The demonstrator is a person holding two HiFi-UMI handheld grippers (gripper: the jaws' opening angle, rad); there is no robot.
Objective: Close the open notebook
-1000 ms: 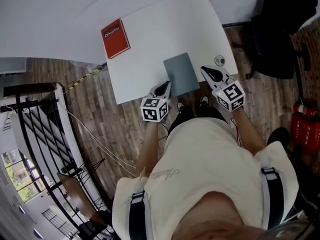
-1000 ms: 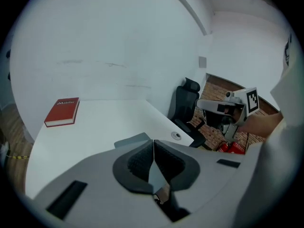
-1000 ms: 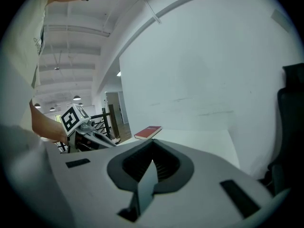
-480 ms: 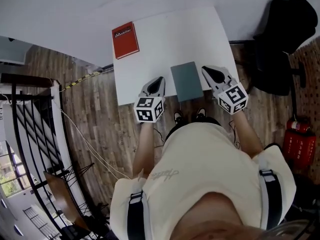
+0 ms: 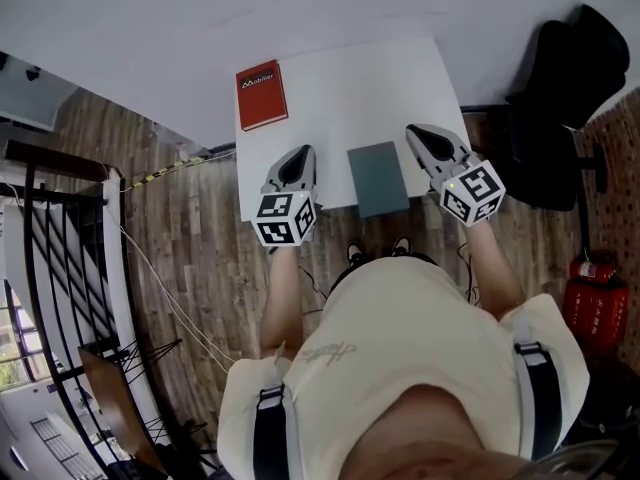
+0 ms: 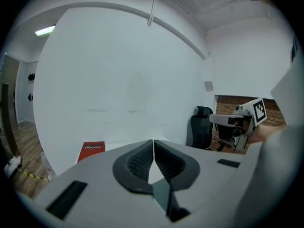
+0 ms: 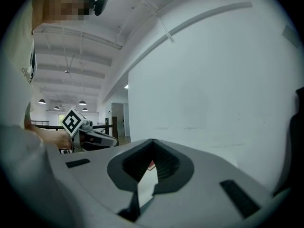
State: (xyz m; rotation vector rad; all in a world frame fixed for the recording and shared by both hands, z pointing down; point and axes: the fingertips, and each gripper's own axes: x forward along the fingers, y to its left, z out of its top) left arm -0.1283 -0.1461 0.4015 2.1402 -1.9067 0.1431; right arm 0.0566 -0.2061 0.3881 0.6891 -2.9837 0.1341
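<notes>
A closed grey-green notebook lies flat at the near edge of the white table. My left gripper hovers over the table's front left part, a short gap to the left of the notebook, jaws shut on nothing. To the notebook's right, my right gripper is also shut and empty. In the left gripper view the left gripper has its pads pressed together. The right gripper view shows the right gripper with its tips meeting.
A red book lies at the table's far left corner and also shows in the left gripper view as the red book. A black office chair stands right of the table. A red fire extinguisher and a stair railing flank me.
Both grippers have drawn outward from the notebook's near corners, the left one farther left. The notebook stays closed and in place; the head view has shifted.
</notes>
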